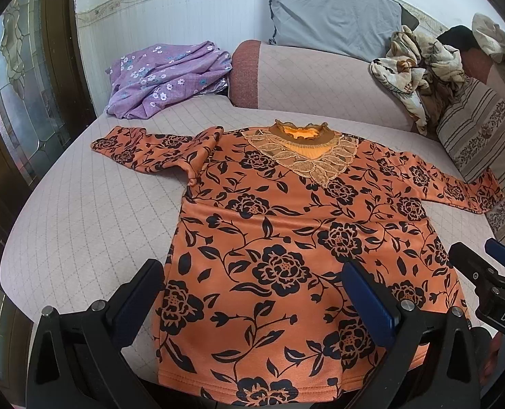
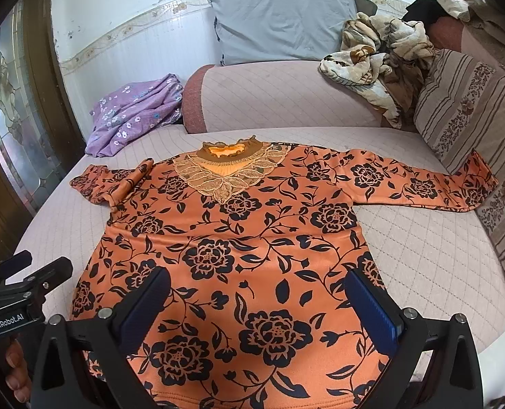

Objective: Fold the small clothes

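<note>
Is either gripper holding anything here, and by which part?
Nothing is held. The left gripper and right gripper are both open above the orange floral top.

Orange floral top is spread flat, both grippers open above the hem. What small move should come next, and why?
Probably bring the left gripper across to the crumpled left sleeve and fold it inward over the body. The orange top lies flat, collar away from the grippers, nothing folded yet. The right gripper hovers open near the hem, holding nothing; its sleeve lies straight.
</note>
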